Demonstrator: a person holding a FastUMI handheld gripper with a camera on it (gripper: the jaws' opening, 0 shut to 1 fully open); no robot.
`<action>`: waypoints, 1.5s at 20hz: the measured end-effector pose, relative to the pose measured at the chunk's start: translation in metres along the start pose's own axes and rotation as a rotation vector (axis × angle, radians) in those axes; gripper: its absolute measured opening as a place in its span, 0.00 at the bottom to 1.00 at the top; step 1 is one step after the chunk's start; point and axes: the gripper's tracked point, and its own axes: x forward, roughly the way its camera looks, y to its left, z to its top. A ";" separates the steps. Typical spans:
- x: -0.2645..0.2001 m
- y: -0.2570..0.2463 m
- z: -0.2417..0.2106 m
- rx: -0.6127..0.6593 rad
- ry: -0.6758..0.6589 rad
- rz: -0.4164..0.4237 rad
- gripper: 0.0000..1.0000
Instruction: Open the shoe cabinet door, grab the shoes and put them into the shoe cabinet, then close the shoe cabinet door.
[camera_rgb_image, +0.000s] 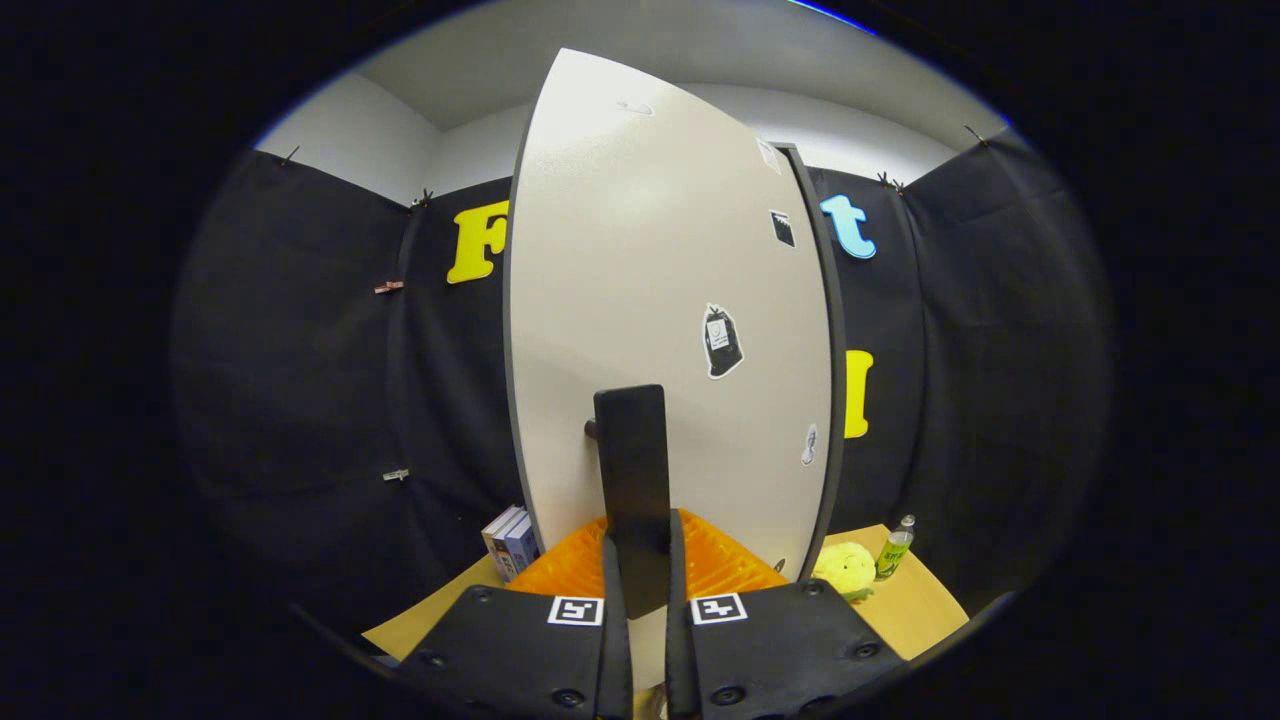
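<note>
Gripper view looks straight onto the shoe cabinet door (650, 300), a tall pale panel with a dark edge that stands close in front of the tool and hides most of what lies behind it. A flat dark handle (632, 480) stands off the door's face on a short peg and hangs down as an upright bar. The gripper (640, 580) has its two fingers drawn in close on either side of the lower end of that bar, and both appear to press on it, so the handle is pinched between them.

A few small stickers (722, 342) dot the door's face to the right of the handle, one larger and dark, the others smaller and nearer the door's right edge.

An orange ribbed piece (720, 565) shows just beyond the fingers at the foot of the door; I cannot tell what it belongs to. All of this stands on a light wooden table (925, 610). To the left of the door's base stand some books (510, 542), upright. To the right of the door, well apart from the fingers, sits a yellow plush toy (845, 568), and just beside it a small green bottle (895, 548) stands upright.
</note>
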 end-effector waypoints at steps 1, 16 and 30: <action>-0.004 -0.007 0.002 -0.002 -0.005 -0.014 0.17; -0.047 -0.108 0.013 -0.001 0.003 -0.096 0.16; -0.090 -0.222 0.030 0.027 -0.059 -0.225 0.10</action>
